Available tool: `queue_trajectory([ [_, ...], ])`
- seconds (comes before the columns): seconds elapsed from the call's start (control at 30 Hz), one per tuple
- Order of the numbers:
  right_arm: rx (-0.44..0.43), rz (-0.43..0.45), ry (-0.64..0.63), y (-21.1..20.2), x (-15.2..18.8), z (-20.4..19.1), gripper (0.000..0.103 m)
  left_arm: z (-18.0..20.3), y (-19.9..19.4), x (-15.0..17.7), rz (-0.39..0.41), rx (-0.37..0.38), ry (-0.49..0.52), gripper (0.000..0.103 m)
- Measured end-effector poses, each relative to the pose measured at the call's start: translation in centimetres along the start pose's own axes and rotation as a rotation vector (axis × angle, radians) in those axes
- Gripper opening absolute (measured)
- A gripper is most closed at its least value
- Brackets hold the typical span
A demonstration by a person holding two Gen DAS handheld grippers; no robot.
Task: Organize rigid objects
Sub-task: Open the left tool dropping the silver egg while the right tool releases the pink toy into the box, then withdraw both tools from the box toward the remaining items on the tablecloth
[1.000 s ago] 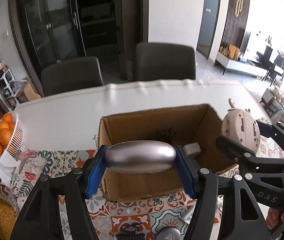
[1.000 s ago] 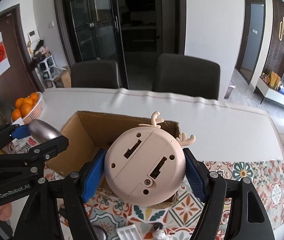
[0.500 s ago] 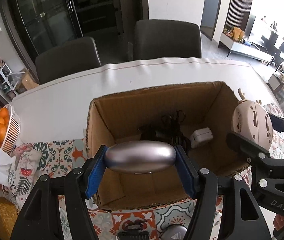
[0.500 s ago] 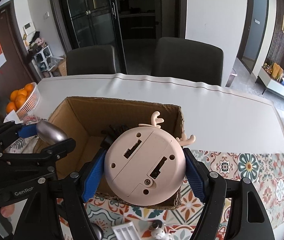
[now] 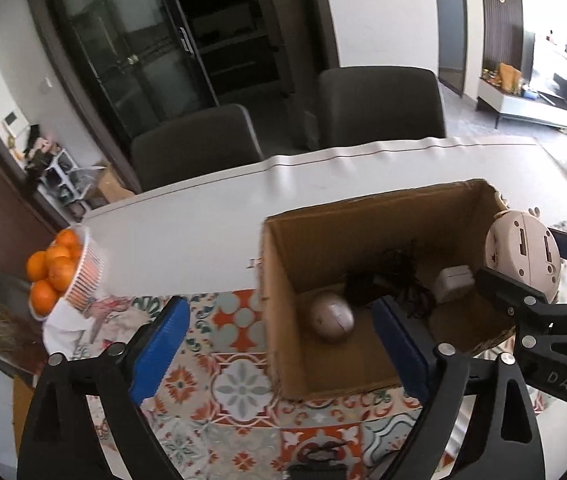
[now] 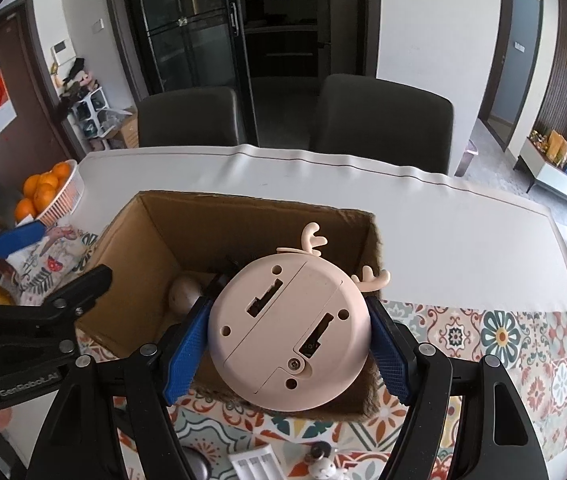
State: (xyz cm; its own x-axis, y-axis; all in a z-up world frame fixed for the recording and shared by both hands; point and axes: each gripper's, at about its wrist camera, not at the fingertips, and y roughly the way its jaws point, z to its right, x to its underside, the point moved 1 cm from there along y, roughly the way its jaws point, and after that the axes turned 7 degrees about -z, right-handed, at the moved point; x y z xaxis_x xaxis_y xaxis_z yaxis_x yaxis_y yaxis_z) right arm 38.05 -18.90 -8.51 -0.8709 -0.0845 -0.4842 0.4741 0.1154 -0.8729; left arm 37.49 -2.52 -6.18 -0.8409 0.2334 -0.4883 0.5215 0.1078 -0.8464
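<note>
over the cardboard box, the left gripper hangs with its blue pads wide apart and its jaws opening, nothing between them. the silver egg-shaped object lies on the box floor near the box's left wall, clear of the pads. beside it, toward the middle of the box, sits a dark tangle of cable, and past that a small white adapter near the box's right side.

the right gripper hovers over the box's near right corner, pads pressed on both sides of the pink round gadget with antlers, its flat back facing the camera.

judging by looks, the pink gadget is a hard, light plastic shell, stiff enough for a firm squeeze across its round body. the antlers seem the fragile part, so they are best kept off the box rim and away from the pads. its curved smooth sides could slip if the grip loosens early. the silver egg looks smooth and glossy, likely slick and prone to roll on the cardboard; it may drift toward the cable.

the pink gadget's front is turned away, so what it is stays unclear. it also blocks most of the box floor in the right wrist view, where only a sliver of the egg shows. the small white things on the patterned cloth in front of the box are cut off at the picture's edge. the basket of oranges left of the box is blurred.
</note>
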Motion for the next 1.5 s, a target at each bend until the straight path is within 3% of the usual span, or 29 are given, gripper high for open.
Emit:
queue_trajectory([
  [0.37, -0.006, 0.000, -0.057, 1.4, -0.1, -3.1, 0.074, -3.1, 1.2, 1.9, -0.045, 0.011, -0.084, 0.094],
  [0.7, 0.013, -0.007, -0.076, 1.3, 0.4, -4.2, 0.074, -4.0, 0.8, 3.5, -0.039, 0.014, -0.110, 0.094],
  [1.03, 0.039, 0.055, -0.061, -1.4, 3.1, -5.3, 0.075, -4.3, -2.4, 5.8, 0.043, -0.031, -0.101, 0.097],
  [1.27, 0.057, 0.146, -0.028, -4.8, 5.7, -6.2, 0.075, -4.9, -5.0, 8.2, 0.105, -0.029, -0.125, 0.103],
  [1.5, 0.038, 0.166, -0.025, -6.2, 8.5, -7.1, 0.079, -5.1, -6.3, 11.3, 0.128, -0.006, -0.151, 0.103],
])
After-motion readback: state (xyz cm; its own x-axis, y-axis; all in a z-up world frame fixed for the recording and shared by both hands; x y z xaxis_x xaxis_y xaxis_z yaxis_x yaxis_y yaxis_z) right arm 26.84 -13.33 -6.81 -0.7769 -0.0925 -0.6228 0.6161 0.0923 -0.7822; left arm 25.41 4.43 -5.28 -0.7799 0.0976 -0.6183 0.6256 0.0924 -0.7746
